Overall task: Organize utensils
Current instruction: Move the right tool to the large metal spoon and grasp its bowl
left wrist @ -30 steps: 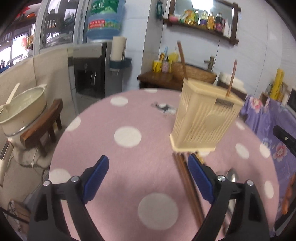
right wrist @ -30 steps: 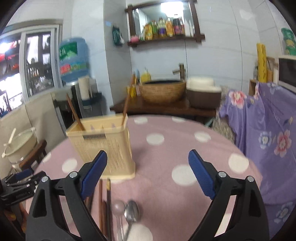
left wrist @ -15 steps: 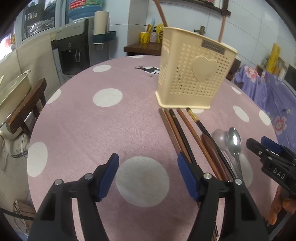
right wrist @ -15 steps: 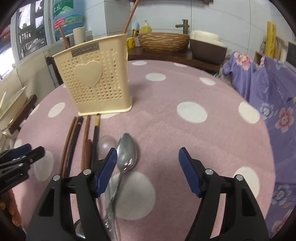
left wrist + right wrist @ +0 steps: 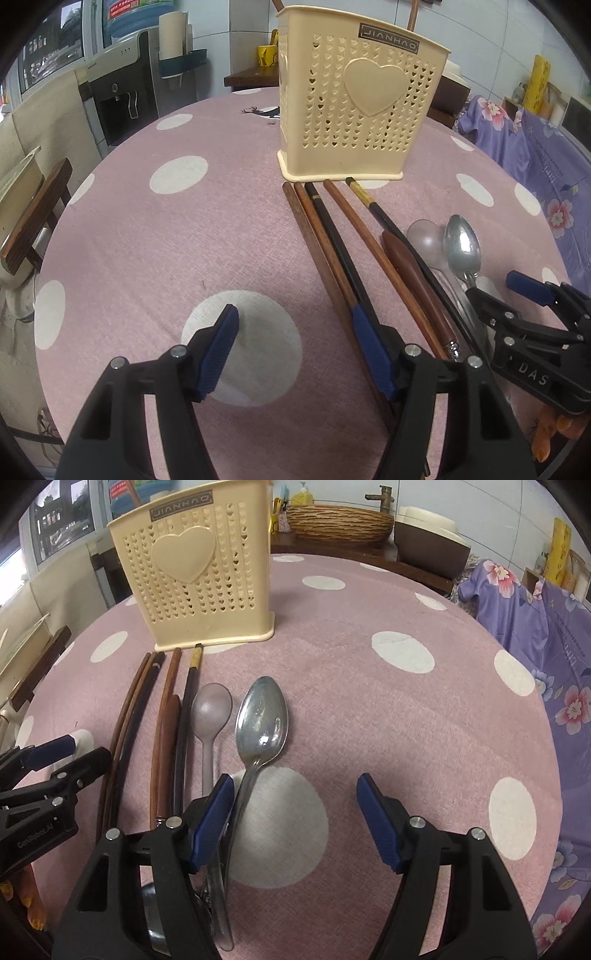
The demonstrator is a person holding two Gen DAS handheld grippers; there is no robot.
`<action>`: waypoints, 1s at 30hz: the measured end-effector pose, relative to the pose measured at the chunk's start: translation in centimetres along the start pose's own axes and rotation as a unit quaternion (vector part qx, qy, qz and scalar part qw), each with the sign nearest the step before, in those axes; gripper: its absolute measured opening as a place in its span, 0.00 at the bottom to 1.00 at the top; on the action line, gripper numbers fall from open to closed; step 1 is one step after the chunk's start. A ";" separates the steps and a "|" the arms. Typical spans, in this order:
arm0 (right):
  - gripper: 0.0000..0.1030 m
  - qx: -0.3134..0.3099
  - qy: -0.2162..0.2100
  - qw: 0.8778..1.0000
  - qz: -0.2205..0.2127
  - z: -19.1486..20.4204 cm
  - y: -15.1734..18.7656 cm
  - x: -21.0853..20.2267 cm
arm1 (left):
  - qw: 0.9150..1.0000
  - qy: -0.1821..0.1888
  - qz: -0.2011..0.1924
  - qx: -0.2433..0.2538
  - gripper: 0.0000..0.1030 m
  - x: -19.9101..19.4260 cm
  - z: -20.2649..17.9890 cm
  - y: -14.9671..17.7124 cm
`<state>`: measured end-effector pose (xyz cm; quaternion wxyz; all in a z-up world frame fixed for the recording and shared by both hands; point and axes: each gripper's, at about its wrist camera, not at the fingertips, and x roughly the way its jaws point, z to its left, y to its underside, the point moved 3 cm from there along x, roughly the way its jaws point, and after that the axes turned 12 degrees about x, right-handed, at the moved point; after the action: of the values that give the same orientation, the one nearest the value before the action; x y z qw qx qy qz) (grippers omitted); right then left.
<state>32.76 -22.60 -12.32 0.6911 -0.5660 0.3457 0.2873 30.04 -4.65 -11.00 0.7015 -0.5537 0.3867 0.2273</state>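
Note:
A cream perforated utensil holder (image 5: 354, 110) (image 5: 195, 576) stands upright on the pink polka-dot table, with two sticks poking out of its top. In front of it lie several chopsticks (image 5: 325, 240) (image 5: 136, 709), a brown wooden spoon (image 5: 413, 273), a pale plastic spoon (image 5: 211, 709) and a metal spoon (image 5: 262, 716). My left gripper (image 5: 295, 343) is open and low over the table, its right finger over the leftmost chopsticks. My right gripper (image 5: 295, 812) is open and empty, its left finger beside the metal spoon's handle. Each gripper shows in the other's view (image 5: 532, 317) (image 5: 44, 771).
The round table's cloth (image 5: 369, 709) drops off at the left and near edges. A wooden stool (image 5: 33, 218) and a water dispenser (image 5: 122, 96) stand to the left. A purple floral cloth (image 5: 535, 627) lies at the right. A basket and sink counter (image 5: 340, 524) sit behind.
Both grippers have dropped lower and tilted down toward the table, closing in on the utensils. The left finger now overlaps the chopsticks; the right one reaches the metal spoon's handle.

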 end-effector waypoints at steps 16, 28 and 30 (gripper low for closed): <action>0.60 0.069 -0.029 0.996 0.038 -6.6 -1.5 -0.6 | 0.998 -0.001 0.017 -0.060 0.64 -0.3 5.8 0.5; 0.39 0.008 0.033 0.999 0.013 -2.5 -2.3 0.6 | 0.997 0.015 0.018 -0.068 0.64 1.0 4.9 -1.6; 0.32 0.001 0.016 1.000 0.012 -2.6 -3.6 1.3 | 0.997 0.016 0.018 -0.069 0.64 1.0 5.0 -1.5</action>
<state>35.96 -25.85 -11.63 0.6822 -0.5661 0.3639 0.2859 33.23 -0.46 -10.43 0.6510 -0.5974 0.3911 0.2577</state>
